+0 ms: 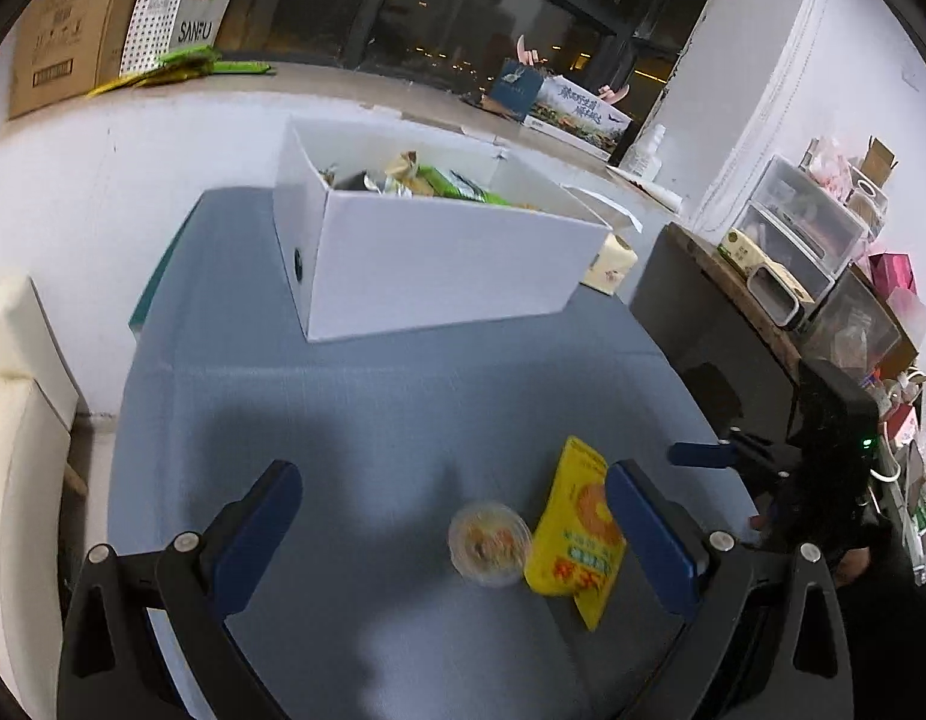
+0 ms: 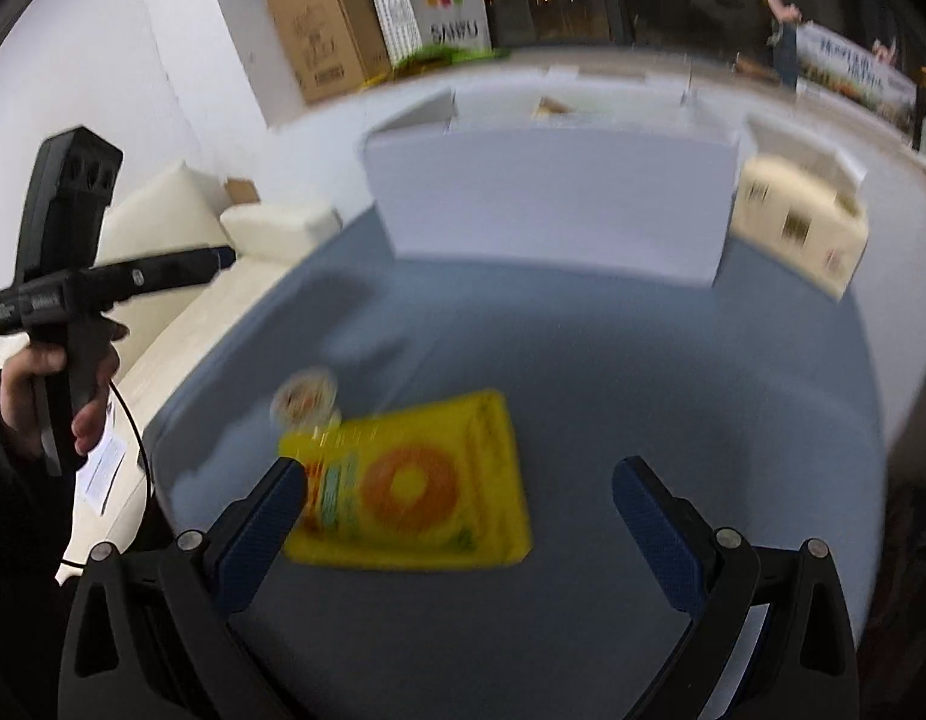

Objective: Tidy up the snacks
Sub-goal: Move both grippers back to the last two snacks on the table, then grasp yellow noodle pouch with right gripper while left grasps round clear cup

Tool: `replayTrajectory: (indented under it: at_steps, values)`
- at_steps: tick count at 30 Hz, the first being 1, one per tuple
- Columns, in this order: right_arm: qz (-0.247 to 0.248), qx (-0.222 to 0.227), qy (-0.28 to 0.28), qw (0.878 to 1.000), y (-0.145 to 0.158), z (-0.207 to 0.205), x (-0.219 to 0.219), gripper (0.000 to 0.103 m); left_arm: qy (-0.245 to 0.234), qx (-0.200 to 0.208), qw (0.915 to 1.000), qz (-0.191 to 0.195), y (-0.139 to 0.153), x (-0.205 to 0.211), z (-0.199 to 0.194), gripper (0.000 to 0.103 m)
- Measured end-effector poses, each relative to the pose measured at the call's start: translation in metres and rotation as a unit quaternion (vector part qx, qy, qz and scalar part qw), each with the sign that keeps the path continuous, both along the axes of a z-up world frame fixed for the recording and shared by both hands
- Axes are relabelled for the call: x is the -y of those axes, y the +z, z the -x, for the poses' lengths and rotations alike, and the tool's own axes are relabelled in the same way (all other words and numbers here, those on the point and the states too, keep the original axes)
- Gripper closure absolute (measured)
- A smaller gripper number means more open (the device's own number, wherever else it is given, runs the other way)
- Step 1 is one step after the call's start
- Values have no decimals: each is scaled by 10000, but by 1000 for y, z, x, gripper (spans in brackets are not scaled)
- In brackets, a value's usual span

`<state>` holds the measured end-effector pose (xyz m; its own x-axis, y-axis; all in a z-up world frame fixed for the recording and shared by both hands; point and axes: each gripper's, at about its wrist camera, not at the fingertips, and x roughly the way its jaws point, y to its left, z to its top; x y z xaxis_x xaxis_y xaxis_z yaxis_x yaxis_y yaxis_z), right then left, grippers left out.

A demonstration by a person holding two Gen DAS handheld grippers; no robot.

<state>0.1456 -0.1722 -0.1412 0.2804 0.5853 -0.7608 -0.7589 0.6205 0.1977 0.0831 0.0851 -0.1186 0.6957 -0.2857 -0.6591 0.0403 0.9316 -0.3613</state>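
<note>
A yellow snack packet and a small round clear cup lie side by side on the blue-grey table. A white box at the table's far side holds several snack packs. My left gripper is open and empty above the cup. My right gripper is open and empty, hovering over the yellow packet, with the cup just beyond its left finger. The box is blurred in the right wrist view.
A small cream carton stands right of the white box. A dark cabinet with storage drawers is at the right. A cream sofa sits left of the table. Cardboard boxes stand on the window ledge.
</note>
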Motion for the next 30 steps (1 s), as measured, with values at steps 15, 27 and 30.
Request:
replayTrajectory:
  at_steps: [15,27,30]
  values:
    - [1872,1720,3478,9025,-13,32,-64,0,-150,65,9998,-76,5,4,13,0]
    - [2436,1865,5099,8037,-38,33,-110,0,-189,-92,9998,-47,-4,0,22,0]
    - [2420,1513,5179,8064,-45,24,-117,0,-156,-136,9998,-45,-6,-2,24,0]
